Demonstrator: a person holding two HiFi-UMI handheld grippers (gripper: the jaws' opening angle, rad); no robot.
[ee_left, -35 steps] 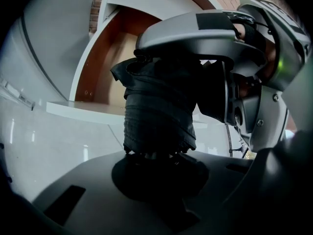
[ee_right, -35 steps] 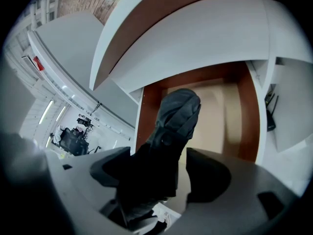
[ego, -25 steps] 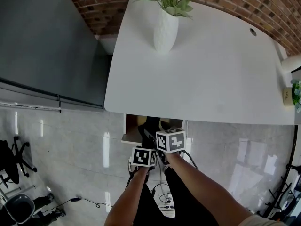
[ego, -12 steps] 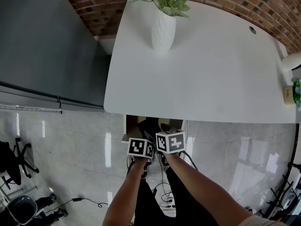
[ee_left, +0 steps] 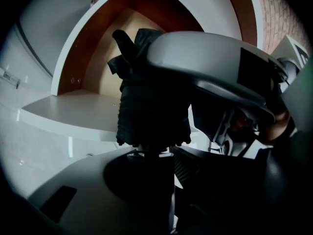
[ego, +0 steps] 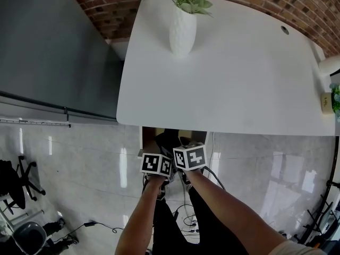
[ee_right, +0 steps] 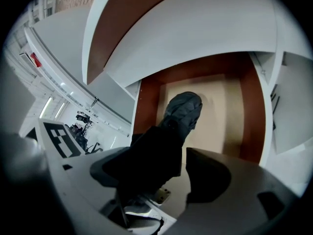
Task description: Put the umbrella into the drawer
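Note:
A black folded umbrella hangs over the open drawer under the white table's front edge. In the right gripper view the umbrella points into the drawer, and my right gripper looks shut on its near part. In the left gripper view the umbrella's ribbed end sits just above my left gripper. Its jaws have just been opening, and the umbrella's stem is still between them, with a gap showing beside one pad. Both grippers stand side by side at the drawer's front.
A white vase with flowers stands at the back of the white table. A dark cabinet fills the left side. Cables lie on the glossy floor by the person's legs. The drawer has a beige bottom and brown walls.
My left gripper has tilted, and its marker cube now sits higher, close beside the right one's. The right gripper has hardly moved. The umbrella stays over the drawer.

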